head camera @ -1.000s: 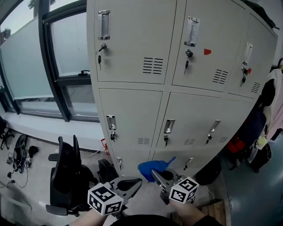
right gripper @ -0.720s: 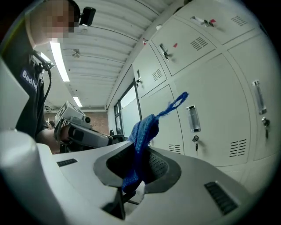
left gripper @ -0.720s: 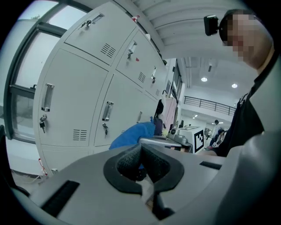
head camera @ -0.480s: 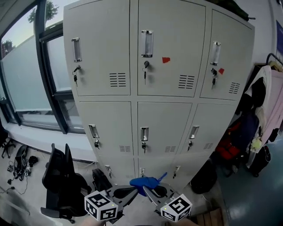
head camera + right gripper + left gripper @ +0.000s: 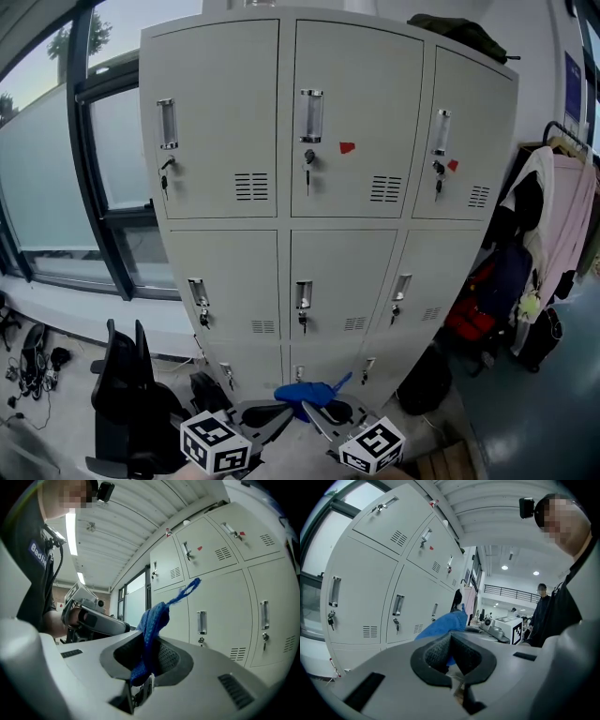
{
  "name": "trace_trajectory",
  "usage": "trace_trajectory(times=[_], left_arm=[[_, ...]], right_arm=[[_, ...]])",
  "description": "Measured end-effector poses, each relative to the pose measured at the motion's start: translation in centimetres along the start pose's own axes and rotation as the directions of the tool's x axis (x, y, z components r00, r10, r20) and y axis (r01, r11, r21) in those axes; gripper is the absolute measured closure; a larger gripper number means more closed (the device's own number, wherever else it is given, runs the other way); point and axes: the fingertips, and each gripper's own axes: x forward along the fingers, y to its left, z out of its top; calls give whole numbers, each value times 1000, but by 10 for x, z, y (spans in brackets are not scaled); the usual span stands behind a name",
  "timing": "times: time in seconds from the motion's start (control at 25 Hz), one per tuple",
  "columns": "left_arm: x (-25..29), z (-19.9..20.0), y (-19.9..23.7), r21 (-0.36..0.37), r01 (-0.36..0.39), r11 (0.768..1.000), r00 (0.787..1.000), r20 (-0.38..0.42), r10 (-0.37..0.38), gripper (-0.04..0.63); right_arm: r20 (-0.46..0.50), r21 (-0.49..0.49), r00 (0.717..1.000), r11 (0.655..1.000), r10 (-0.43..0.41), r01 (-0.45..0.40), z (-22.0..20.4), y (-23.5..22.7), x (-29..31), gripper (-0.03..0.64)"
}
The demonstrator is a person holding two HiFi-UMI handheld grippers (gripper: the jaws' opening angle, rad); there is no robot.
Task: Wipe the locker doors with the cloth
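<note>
A grey bank of lockers (image 5: 342,262) with three columns of doors stands straight ahead, each door with a handle, a key and a vent. Low in the head view, my right gripper (image 5: 311,411) is shut on a blue cloth (image 5: 305,391), in front of the bottom row. In the right gripper view the cloth (image 5: 153,620) sticks up from between the pads of my right gripper (image 5: 151,645). My left gripper (image 5: 284,412) is beside it, shut with nothing between its pads. The left gripper view shows that gripper (image 5: 451,638) with the cloth (image 5: 440,625) behind it. Neither gripper touches a door.
A black office chair (image 5: 131,394) stands at the lower left below a large window (image 5: 56,187). Coats hang on a rack (image 5: 553,225) at the right, with red and blue bags (image 5: 478,309) below. A dark bag (image 5: 459,33) lies on top of the lockers.
The head view has swung left and back, so the lockers now stand centred and whole. Both grippers sit lower in the frame. The cloth stays held in the right gripper.
</note>
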Motion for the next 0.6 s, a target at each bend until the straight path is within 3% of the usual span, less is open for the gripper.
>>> trace_trajectory(times=[0.6], left_arm=[[-19,-6,-5,3,-21,1000,1000,4,21,589]], right_arm=[[-15,22,1000,1000,-5,6,-7,12,3,568]])
